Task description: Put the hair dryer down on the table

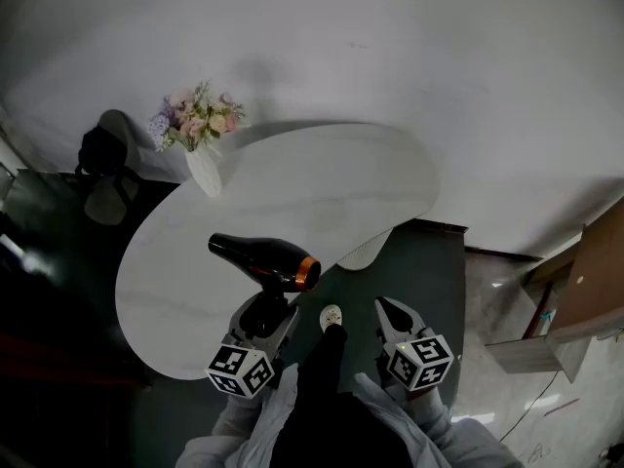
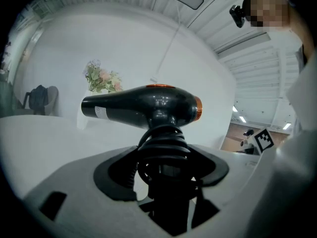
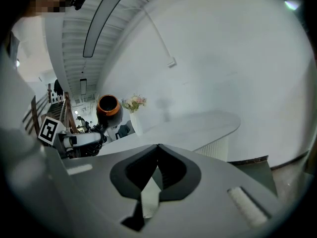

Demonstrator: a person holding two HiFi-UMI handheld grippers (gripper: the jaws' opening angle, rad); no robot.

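Observation:
My left gripper [image 1: 267, 307] is shut on the handle of a black hair dryer [image 1: 263, 258] with an orange ring at its rear. It holds the dryer upright over the near edge of the curved white table [image 1: 322, 193]. In the left gripper view the jaws [image 2: 161, 157] clamp the handle, which has the cord coiled round it, and the hair dryer's [image 2: 143, 105] barrel points left. My right gripper [image 1: 390, 310] hangs beside the table over the dark floor. Its tips [image 3: 157, 148] meet with nothing between them. The hair dryer's [image 3: 108, 108] orange end shows at the left of the right gripper view.
A white vase of pastel flowers [image 1: 200, 135] stands at the table's far left end. A chair with a dark bag [image 1: 107, 159] stands behind it. Cardboard and boards [image 1: 585, 291] lean at the right. A white wall runs behind the table.

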